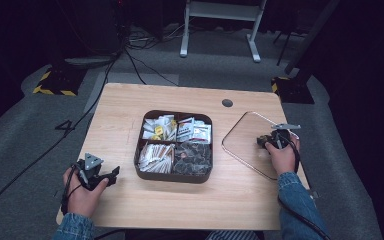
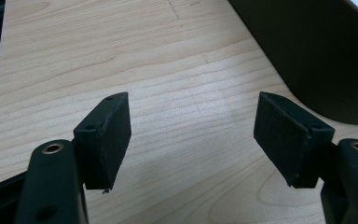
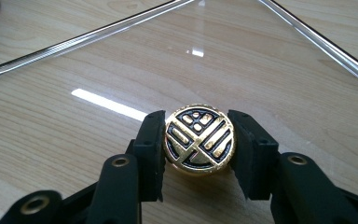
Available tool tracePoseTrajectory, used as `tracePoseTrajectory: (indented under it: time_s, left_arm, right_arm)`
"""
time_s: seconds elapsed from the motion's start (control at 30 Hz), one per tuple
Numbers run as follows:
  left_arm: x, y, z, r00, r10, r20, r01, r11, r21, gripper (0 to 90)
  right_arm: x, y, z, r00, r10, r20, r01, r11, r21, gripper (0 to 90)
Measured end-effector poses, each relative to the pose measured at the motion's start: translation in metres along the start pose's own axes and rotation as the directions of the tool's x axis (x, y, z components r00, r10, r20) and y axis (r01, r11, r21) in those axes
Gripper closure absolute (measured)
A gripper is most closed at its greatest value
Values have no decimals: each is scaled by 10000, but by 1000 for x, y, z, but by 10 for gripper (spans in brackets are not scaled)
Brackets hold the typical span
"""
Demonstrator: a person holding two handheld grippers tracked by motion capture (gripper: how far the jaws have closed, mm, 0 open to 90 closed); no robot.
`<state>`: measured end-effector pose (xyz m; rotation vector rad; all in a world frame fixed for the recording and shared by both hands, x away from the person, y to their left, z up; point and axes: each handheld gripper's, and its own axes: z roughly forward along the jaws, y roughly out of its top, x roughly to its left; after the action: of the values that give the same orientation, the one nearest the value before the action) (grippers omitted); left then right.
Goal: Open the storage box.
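Right tool clenched on the gold knob of the clear glass lid; lid lies flat on the bench, to the right of the dark compartment tray; left tool released, nothing between its pads, resting near the tray's left wall. Judgement: lid likely bound for the tray; keep the pinch square across the knob, lift level so the glass does not swing or chip, lower evenly onto the tray rim. Bench is pale wood grain with a cable port; grey carpet, trailing cables and a white frame beyond; room dark.
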<state>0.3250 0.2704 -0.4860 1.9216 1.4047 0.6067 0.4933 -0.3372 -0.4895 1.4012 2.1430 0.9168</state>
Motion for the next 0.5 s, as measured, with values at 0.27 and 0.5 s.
tracePoseTrajectory:
  time_s: [0.27, 0.5]
  left_arm:
    - [0, 1, -1, 10000, 41, 14, -41, 10000, -76, 281]
    - [-1, 2, -2, 10000, 62, 38, -62, 9999, -126, 281]
  right_arm:
    - [0, 4, -7, 9998, 136, 121, -126, 9971, -754, 450]
    - [3, 10, -21, 9996, 198, -216, -225, 9903, -1368, 421]
